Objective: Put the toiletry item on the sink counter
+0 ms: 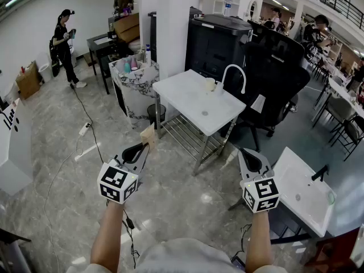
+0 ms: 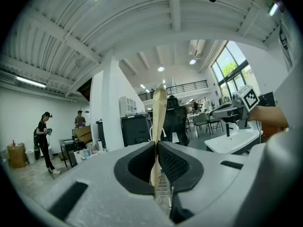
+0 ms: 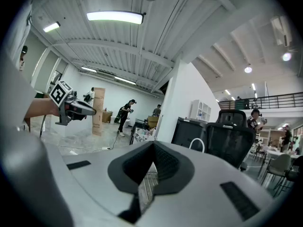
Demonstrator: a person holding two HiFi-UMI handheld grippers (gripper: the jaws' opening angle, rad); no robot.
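Observation:
A flat tan toiletry packet [image 1: 148, 136] stands upright in my left gripper [image 1: 143, 147], whose jaws are shut on its lower edge. In the left gripper view the packet [image 2: 158, 117] shows edge-on, rising from between the pads of that gripper [image 2: 156, 144]. The white sink counter [image 1: 187, 98] with a curved white faucet [image 1: 234, 73] stands ahead, beyond both grippers. My right gripper [image 1: 248, 157] is held at the right, shut with nothing in it, as the right gripper view [image 3: 152, 144] also shows. That view catches the left gripper [image 3: 71, 109] with the packet [image 3: 98, 111].
A second white sink basin [image 1: 304, 192] lies low at the right. Behind the counter are a black cabinet [image 1: 219, 41] and a black office chair [image 1: 273, 78]. A marble-patterned stand with bottles [image 1: 136, 78] is at the left. A cable [image 1: 85, 129] runs across the floor. People [image 1: 63, 44] stand far back.

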